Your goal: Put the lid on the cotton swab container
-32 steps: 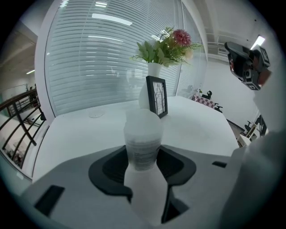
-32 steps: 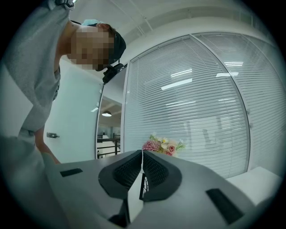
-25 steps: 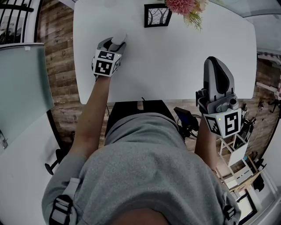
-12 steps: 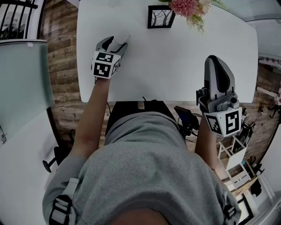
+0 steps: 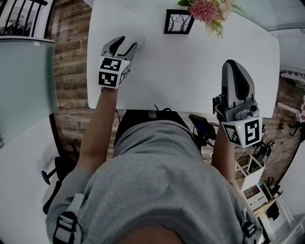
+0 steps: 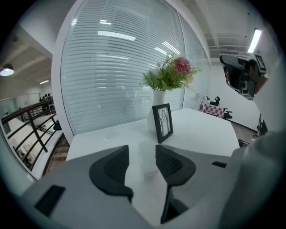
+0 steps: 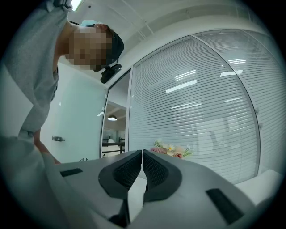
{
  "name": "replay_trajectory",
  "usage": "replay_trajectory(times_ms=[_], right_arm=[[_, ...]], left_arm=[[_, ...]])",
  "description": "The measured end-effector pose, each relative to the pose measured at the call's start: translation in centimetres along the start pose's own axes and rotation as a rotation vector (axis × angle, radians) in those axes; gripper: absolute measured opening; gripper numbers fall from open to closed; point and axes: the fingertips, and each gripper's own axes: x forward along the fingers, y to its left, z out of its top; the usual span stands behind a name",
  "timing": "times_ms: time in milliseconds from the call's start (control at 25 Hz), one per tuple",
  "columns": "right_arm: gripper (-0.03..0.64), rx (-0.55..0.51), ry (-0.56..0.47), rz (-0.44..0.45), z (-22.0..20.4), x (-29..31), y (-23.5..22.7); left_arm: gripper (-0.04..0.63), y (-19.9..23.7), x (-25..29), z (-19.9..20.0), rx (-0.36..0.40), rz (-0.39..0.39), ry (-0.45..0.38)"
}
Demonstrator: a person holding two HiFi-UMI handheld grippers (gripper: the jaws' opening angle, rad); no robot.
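two tongs, one in each of my hands, over a white table (image 5: 190, 71). my left gripper (image 6: 142, 154) reaches in near the table's left edge with its jaws apart and closing. the cotton swab container (image 6: 147, 163) stands upright on the tabletop between them. it is a clear, pale cylinder. in the left gripper view there is a sliver of table between it and the left pad, so i would not call it gripped. whether it has its lid on, i cannot tell. its wall is too faint for me to read any label.

my right gripper (image 7: 142, 156) is over the table's near edge toward the right corner. its two ribbed pads are pressed together with nothing between them. its marker cube hangs off the near edge, over the floor.

the only print i can make out is the black-and-white square patterns on the two cubes. there are also thin bare trees drawn inside the black picture frame (image 5: 179, 21), which stands at the far edge about midway along. just to its right are the pink flowers (image 5: 205, 9), in a white vase (image 6: 158, 97) behind the frame. toward the far left corner lies a pale round shape (image 6: 111, 135), too faint to name.
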Motion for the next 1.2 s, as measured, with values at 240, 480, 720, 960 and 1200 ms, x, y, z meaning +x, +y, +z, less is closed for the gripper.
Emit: replay_trajectory(times_ms=[240, 480, 720, 960, 1200], right_arm=[[0.029, -0.009, -0.009, 0.021, 0.6, 0.2, 0.0], [0.029, -0.02, -0.01, 0.046, 1.0, 0.4, 0.1], [0.03, -0.031, -0.021, 0.066, 1.8, 0.6, 0.2], [0.029, -0.043, -0.039, 0.081, 2.6, 1.2, 0.3], [0.029, -0.06, -0.054, 0.081, 3.4, 1.5, 0.4]], left_arm=[[0.02, 0.9, -2.2, 2.7, -0.002, 0.025, -0.093], [0.006, 0.4, -4.4, 5.4, -0.001, -0.013, -0.186], [0.006, -1.5, -7.5, 8.8, 0.073, -0.07, -0.264], [0.006, -1.7, -10.7, 12.3, 0.087, -0.047, -0.335], [0.006, -1.1, -13.9, 15.3, 0.081, 0.035, -0.413]])
